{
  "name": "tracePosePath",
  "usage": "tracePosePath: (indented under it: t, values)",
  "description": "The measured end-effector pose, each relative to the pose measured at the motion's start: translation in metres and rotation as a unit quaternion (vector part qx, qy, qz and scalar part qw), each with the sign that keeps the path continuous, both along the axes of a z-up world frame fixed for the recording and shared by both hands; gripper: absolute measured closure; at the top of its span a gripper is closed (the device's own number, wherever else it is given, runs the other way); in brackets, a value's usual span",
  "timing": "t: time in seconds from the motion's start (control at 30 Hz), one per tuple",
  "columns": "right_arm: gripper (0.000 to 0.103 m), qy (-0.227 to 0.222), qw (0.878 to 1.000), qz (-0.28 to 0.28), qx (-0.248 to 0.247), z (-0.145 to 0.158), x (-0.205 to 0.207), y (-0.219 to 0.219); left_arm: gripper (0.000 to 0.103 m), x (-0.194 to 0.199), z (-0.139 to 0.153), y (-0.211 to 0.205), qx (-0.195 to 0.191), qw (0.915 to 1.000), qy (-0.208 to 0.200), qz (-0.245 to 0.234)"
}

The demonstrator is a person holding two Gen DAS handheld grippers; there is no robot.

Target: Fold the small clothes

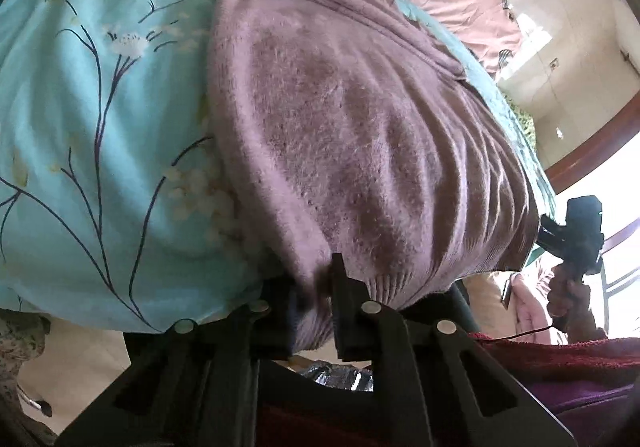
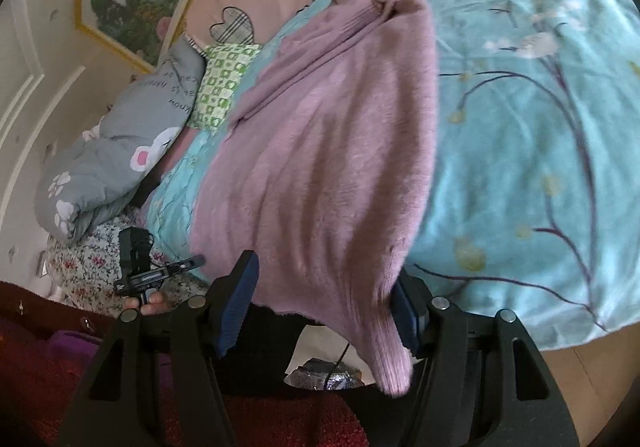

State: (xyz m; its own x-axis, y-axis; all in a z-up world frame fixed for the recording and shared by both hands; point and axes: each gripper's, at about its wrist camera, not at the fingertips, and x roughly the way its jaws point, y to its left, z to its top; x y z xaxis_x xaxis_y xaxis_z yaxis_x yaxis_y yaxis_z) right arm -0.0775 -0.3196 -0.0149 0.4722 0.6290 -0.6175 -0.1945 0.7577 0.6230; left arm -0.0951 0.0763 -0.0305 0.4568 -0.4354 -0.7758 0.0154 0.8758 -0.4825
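The mauve sweater (image 1: 360, 135) is fuzzy, matt knit with a ribbed hem. The turquoise bedspread (image 1: 100, 119) beneath looks smooth, thin woven cloth. The left gripper (image 1: 310, 303) is matt black plastic with dull metal pins; the right gripper (image 2: 320, 311) fingers (image 2: 236, 303) carry ridged blue pads.

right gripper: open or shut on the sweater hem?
Open. In the right wrist view the right gripper has its fingers wide apart; the mauve sweater hem drapes between them, touching only one blue pad.

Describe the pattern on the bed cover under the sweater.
The bed cover is light blue with dark branches and pale blossoms, clearest in the right wrist view.
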Motion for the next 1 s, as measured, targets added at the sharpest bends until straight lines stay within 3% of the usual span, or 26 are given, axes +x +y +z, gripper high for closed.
tracePosePath:
  t: [0.1, 0.17, 0.4, 0.5, 0.6, 0.67, 0.8, 1.0]
  values:
    - [0.083, 0.001, 1.0, -0.007, 0.004, -0.001, -0.003, -0.011, 0.09, -0.002, 0.003, 0.003, -0.014, 0.9999, -0.004, -0.005]
    - [0.084, 0.002, 1.0, -0.017, 0.014, -0.002, -0.005, -0.02, 0.084, 0.0, -0.003, 0.004, -0.021, 0.9997, 0.011, -0.003]
    - [0.082, 0.032, 0.999, -0.008, 0.022, -0.018, -0.003, -0.015, 0.084, 0.003, -0.01, -0.005, -0.031, 0.9992, 0.016, -0.018]
    - [0.083, 0.03, 0.999, 0.006, 0.013, -0.018, -0.001, -0.007, 0.093, 0.003, -0.004, -0.012, -0.023, 0.9991, 0.008, -0.035]
    - [0.094, 0.028, 0.999, 0.023, 0.005, -0.013, -0.005, -0.005, 0.096, -0.004, 0.01, -0.01, -0.025, 0.9987, -0.014, -0.042]
    - [0.095, 0.024, 0.999, 0.031, 0.011, -0.01, -0.008, -0.006, 0.097, -0.007, 0.016, -0.007, -0.028, 0.9985, -0.02, -0.042]
    - [0.095, 0.006, 0.998, 0.036, 0.053, 0.0, -0.011, -0.015, 0.097, -0.007, 0.031, 0.0, -0.048, 0.9975, -0.035, -0.039]
    - [0.096, -0.069, 0.987, 0.024, 0.145, 0.036, 0.001, -0.028, 0.097, 0.005, 0.078, 0.012, -0.082, 0.9911, -0.099, -0.034]
